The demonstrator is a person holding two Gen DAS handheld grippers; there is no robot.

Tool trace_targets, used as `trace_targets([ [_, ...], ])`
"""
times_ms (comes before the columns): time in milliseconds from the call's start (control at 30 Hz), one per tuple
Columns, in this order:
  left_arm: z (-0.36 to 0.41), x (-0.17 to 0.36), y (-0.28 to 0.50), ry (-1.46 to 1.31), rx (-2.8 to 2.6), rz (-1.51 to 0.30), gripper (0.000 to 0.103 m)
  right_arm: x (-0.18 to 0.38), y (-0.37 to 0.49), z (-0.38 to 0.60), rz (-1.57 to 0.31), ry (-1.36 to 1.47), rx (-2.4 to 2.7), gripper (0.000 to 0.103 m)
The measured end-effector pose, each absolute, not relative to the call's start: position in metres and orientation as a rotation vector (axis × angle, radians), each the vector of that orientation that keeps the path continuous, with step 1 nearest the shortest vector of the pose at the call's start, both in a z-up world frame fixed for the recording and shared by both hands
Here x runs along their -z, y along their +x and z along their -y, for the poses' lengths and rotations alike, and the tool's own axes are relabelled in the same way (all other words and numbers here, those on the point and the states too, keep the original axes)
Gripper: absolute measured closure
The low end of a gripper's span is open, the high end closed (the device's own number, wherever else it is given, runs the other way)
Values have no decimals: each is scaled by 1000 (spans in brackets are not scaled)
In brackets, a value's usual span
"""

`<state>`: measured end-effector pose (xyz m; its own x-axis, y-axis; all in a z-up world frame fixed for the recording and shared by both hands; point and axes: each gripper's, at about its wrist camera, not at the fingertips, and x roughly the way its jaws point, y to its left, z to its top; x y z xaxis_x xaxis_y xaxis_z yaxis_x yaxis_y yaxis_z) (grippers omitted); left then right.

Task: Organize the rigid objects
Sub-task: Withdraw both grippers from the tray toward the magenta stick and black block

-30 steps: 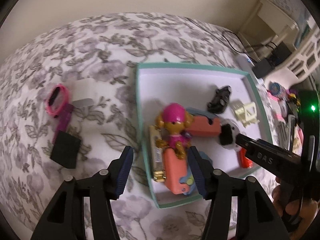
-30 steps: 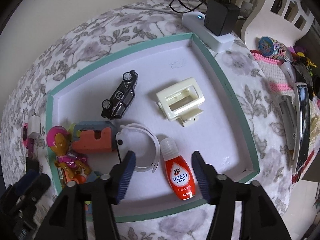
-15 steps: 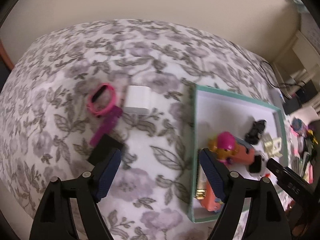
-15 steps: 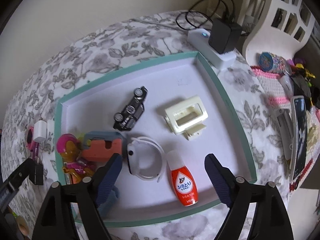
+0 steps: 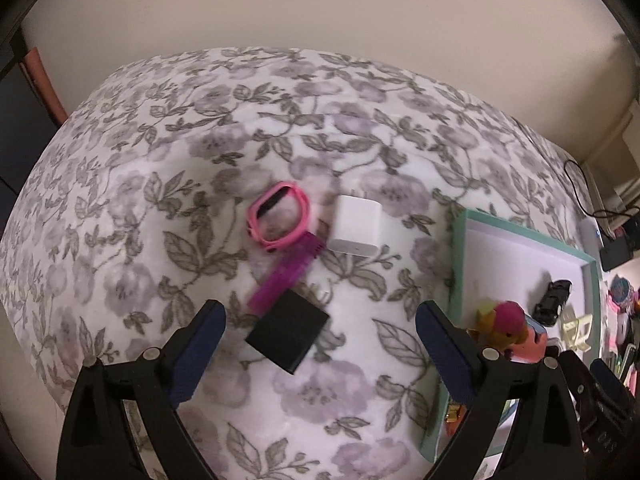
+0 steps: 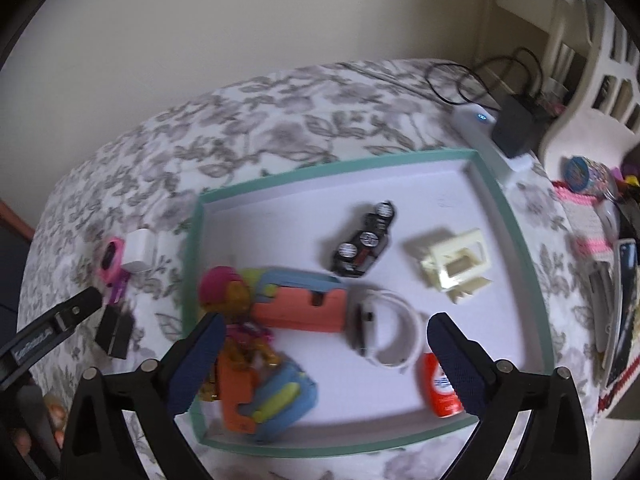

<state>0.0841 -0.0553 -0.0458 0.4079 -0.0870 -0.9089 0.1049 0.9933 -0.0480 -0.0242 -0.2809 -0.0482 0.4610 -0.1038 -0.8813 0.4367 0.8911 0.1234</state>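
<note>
Floral fabric (image 5: 200, 200) is sagging softly under my teal-rimmed tray (image 6: 332, 166), which is holding the blurred toys. Outside it are lying a white cube charger (image 5: 357, 230), pink band (image 5: 279, 218) and black square block (image 5: 289, 333). I'm keeping both grippers (image 5: 320, 344) (image 6: 320, 356) released, empty.

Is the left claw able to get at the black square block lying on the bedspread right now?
Probably yes. The left claw is open and empty, and the black square block sits between its fingers' line of approach with nothing covering it. Only the purple strip beside its far corner might get nudged.
</note>
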Motion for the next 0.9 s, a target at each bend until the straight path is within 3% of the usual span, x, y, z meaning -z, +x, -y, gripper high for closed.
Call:
trace_targets([
  [900,-54,62,114,-201,-32,-1215,7,54,12,175,-1042,184,119,1],
])
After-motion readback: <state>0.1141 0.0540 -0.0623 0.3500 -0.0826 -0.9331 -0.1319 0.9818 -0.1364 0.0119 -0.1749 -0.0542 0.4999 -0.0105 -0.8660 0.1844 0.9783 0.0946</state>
